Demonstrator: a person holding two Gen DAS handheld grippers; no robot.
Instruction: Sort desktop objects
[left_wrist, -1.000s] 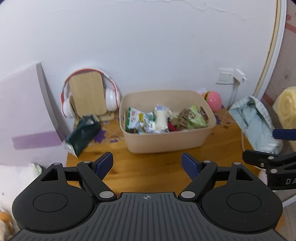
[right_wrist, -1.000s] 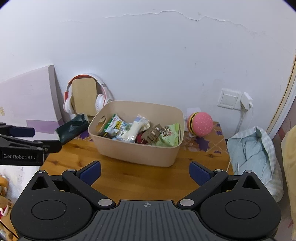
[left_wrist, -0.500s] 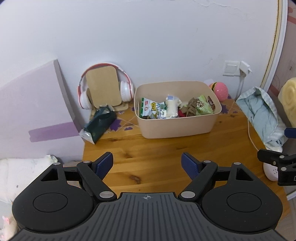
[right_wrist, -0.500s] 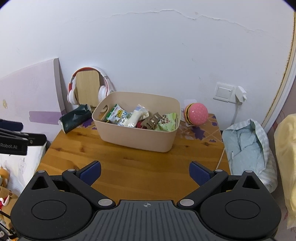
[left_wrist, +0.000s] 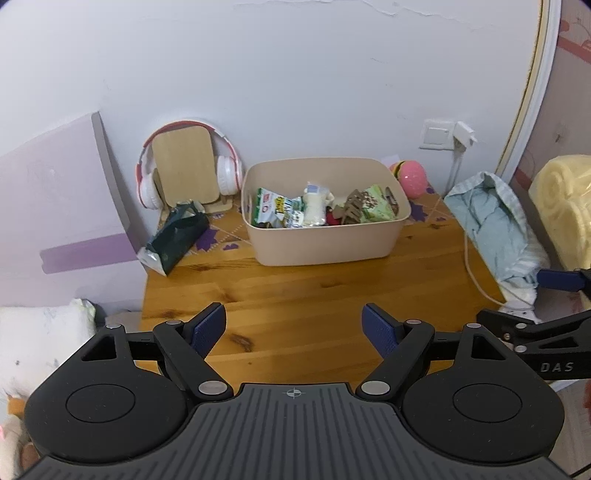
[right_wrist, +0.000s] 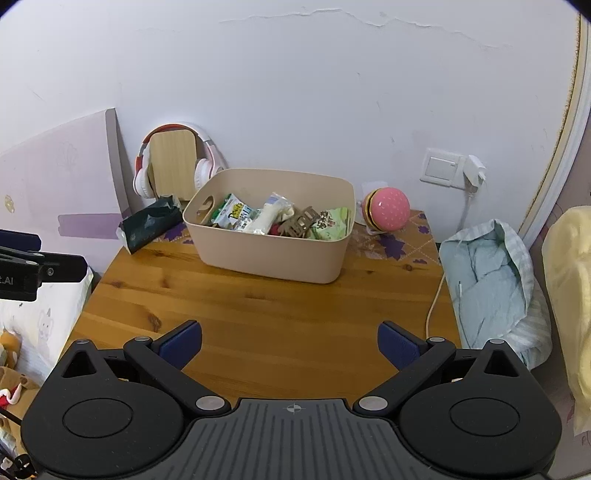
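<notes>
Both grippers sit farther back from the beige bin (left_wrist: 325, 240) than 1.0 s ago, so more bare wooden tabletop (left_wrist: 295, 295) shows ahead of the fingers; bin contents and surrounding items are unchanged. L gripper (left_wrist: 294, 326): fingers apart, nothing between the blue pads (left_wrist: 208, 326), held over the near table edge. R gripper (right_wrist: 290, 345): fingers likewise spread wide, empty, over the near edge; in the L wrist view it also shows at 3 o'clock. Bin pos.: at 12 o'clock from both grippers, on the far half of the table, well apart from the fingertips. Bin holds snack packets, incl. a green-white packet (left_wrist: 275, 210) on its left side, a white pouch (left_wrist: 316, 206) at centre, a brown item (right_wrist: 301, 223) and a light green packet (left_wrist: 375, 205) on the right; exact stacking cannot be told. Dark green packet (left_wrist: 177, 238) lies on the table at 10 o'clock, just beside the bin's left wall, not touching it. Headphones (left_wrist: 225, 173), white w/ red band, hang around an upright wooden stand (left_wrist: 184, 170) against the wall behind that packet. Pink ball (right_wrist: 389, 208) rests at 1 o'clock near the bin's far right corner. Light blue cloth bundle (right_wrist: 487, 280) lies off the table's right edge at 3 o'clock. White cable (right_wrist: 434, 306) runs along that edge down from the wall outlet (right_wrist: 443, 168).
</notes>
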